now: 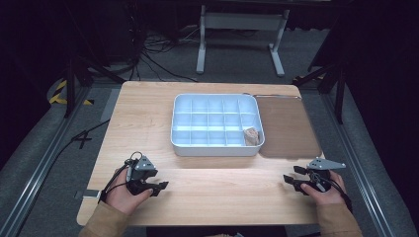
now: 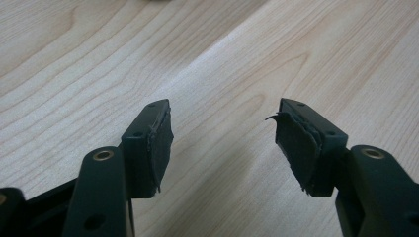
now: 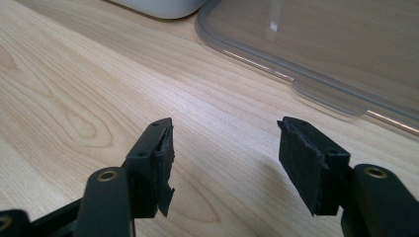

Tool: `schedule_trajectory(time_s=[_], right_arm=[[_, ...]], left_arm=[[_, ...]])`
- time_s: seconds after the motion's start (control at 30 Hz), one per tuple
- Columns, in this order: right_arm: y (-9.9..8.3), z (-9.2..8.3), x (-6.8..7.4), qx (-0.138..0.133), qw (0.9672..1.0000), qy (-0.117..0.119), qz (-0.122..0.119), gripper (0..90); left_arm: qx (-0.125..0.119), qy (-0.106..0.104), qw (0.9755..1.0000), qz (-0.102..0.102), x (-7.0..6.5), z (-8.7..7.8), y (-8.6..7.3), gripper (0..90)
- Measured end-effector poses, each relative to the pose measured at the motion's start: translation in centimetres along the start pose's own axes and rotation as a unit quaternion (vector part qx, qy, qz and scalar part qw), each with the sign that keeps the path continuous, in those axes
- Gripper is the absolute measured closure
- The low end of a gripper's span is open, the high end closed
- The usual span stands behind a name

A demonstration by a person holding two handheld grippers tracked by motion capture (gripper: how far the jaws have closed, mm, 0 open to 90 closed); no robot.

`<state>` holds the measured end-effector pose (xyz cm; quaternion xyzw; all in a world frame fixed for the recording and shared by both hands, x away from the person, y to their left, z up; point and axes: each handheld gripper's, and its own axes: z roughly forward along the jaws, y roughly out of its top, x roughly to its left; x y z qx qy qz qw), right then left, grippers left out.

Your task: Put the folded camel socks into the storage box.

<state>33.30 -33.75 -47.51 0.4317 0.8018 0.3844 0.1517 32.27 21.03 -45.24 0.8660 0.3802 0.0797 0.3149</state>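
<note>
Dark floor and cables ring our pale wooden table (image 1: 148,123), and on it the work looks close to finished, or else barely started; we cannot tell which from this alone. One small brownish object (image 1: 252,136), too small for us to name more closely, lies in the near right corner compartment of the white divided tray (image 1: 216,149), and every other compartment looks bare. Just right of the tray lies its clear lid (image 1: 289,126), flat on the wood and not yet fitted, so we judge that closing the tray may be what is left. From that object outward, both tools sit well apart from it at the near edge: our right gripper (image 1: 295,177) is near the lid's near corner, with the lid's rim showing far ahead of its jaws in the right gripper view (image 3: 301,84), while our left gripper (image 1: 159,187) rests at the near left over bare wood. Both pairs of jaws stand wide apart and empty, with worn, frayed pads (image 2: 160,143) facing each other.
</note>
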Motion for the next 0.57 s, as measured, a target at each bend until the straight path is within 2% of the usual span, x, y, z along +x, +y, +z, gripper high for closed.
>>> schedule_trajectory(time_s=[0.13,0.23,0.3,0.37,0.4,0.47,0.5,0.57], right_arm=[[-0.3,0.4,0.0,-0.002,1.0,-0.004,-0.006,38.9],[-0.6,0.9,-0.2,-0.011,0.9999,-0.006,-0.003,36.3],[-0.6,0.8,-0.5,-0.01,0.9999,-0.012,-0.003,35.6],[-0.6,0.8,-0.6,-0.009,0.9998,-0.016,-0.004,34.6],[-0.7,0.8,-0.6,-0.007,0.9998,-0.02,-0.006,30.9],[-0.7,0.8,-0.5,-0.003,0.9997,-0.021,-0.013,28.5],[-0.6,0.8,-0.3,-0.002,0.9996,-0.023,-0.015,27.6],[-0.6,0.9,-0.2,0.002,0.9993,-0.028,-0.025,25.0]], left_arm=[[0.004,-0.002,0.9999,-0.009,0.7,0.5,-0.4,39.6],[0.003,0.007,0.9999,-0.011,1.4,0.8,-0.8,39.5],[-0.011,0.012,0.9998,-0.008,1.8,1.1,-0.9,39.1],[-0.011,0.012,0.9998,-0.014,1.8,1.1,-0.9,38.7],[-0.02,0.018,0.9996,-0.002,2.1,1.2,-1.0,36.7],[-0.029,0.018,0.9994,-0.003,2.1,1.4,-1.2,33.0],[-0.049,0.023,0.9985,0.007,2.4,1.7,-1.5,30.9],[-0.058,0.028,0.9978,0.013,2.5,1.9,-1.7,26.8]])
